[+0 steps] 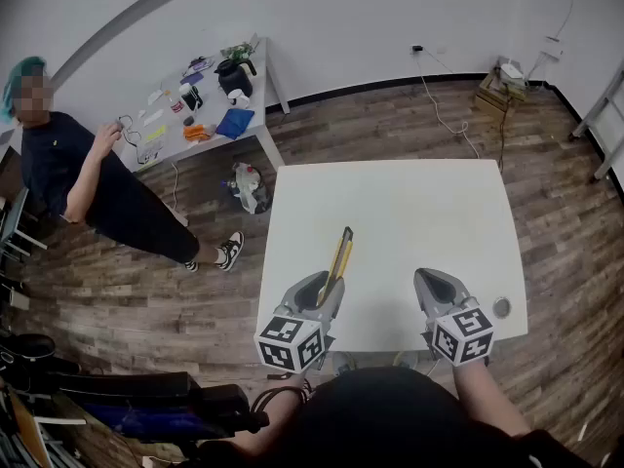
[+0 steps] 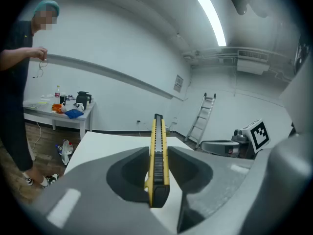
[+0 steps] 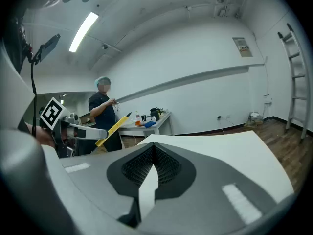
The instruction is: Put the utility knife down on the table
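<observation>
The left tool [image 1: 322,295] is clamped on the rear end of the one utility knife [image 1: 339,257]. The knife's yellow body sticks out forward past the jaws, raised over the near left part of the white counter [image 1: 419,203], and judging from the right gripper view it does not touch the surface. The right tool [image 1: 436,289] is closed on nothing and hovers near the counter's front edge, well apart from the knife. To set the knife down well, the left tool should probably lower until the body lies flat on the bare surface, well in from the edge, then part its jaws and lift straight off so the knife does not skid. Counted: one knife, two tools, one counter in use, one farther counter [image 1: 256,78] carrying clutter, one person [image 1: 68,169] standing beside it
</observation>
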